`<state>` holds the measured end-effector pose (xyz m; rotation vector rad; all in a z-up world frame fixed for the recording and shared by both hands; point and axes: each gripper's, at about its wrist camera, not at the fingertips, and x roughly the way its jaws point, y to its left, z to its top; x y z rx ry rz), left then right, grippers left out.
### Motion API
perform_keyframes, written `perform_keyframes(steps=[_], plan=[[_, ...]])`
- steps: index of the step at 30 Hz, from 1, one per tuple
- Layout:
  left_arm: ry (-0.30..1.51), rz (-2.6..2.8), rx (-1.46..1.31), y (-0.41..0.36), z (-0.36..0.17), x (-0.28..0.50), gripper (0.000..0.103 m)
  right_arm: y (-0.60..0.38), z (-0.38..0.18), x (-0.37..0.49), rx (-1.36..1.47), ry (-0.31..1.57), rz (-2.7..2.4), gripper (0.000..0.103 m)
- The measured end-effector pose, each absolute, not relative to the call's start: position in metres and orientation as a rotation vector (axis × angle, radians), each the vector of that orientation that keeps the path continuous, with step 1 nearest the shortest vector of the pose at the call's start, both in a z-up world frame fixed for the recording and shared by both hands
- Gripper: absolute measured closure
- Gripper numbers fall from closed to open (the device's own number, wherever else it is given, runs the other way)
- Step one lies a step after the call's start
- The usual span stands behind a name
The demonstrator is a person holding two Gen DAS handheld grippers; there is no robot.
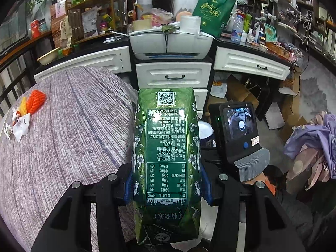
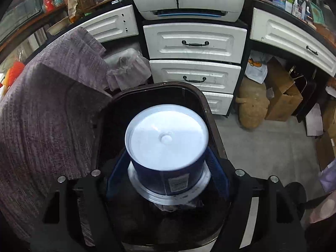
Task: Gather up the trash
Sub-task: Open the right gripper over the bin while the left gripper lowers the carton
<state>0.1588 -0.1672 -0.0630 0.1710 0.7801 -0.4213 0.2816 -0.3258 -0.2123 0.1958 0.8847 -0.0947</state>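
While both hands are loaded, biggest item first: the dark bin [image 2: 201,96] sits on the floor between the purple-covered table [image 1: 69,113] and the white drawers [image 2: 195,42], mouth open, directly under the right gripper [image 2: 168,168].

Green carton [image 1: 167,159]: pinched in the left gripper [image 1: 168,185] by its two narrow sides, blue pads [image 1: 128,187] low on the body, print upside down to the camera. It hangs past the table edge, beside the right unit's black housing [image 1: 235,126]. Corners look dented, so I judge it empty or nearly so: light, thin board, glossy and a bit slick. Walls will cave under squeeze; grip near a folded end where it's stiffer, not mid-panel.

Blue cup [image 2: 168,147]: held upside down in the right gripper, white base toward the camera, flared rim down over the bin. Pads bracket the wall just above the rim; contact itself is hard to see, so the hold is probably on the wall, not certain. Likely thin plastic or paper, light, tapered, so it can slip toward the narrow end. The rim is the rigid part and the better stop.

Small stuff on the table's far left, well apart from both grippers: orange foam net [image 1: 36,101], then white wrappers [image 1: 20,126]. Both featherweight, soft, crushable; pinch anywhere, but wrappers lie flat and need a scrape-up.
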Motion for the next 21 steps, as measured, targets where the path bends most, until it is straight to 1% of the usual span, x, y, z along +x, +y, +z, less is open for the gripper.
perform_keyframes(steps=[2, 14, 21], plan=[[0.786, -0.427, 0.182, -0.172, -0.066, 0.159, 0.054, -0.330, -0.212, 0.276, 0.215, 0.882, -0.103, 0.017], [0.837, -0.471, 0.249, -0.204, -0.089, 0.169, 0.054, -0.366, -0.196, 0.223, 0.239, 0.840, -0.179, 0.017], [0.893, -0.473, 0.304, -0.227, -0.112, 0.190, 0.054, -0.395, -0.187, 0.199, 0.271, 0.810, -0.248, 0.017]])
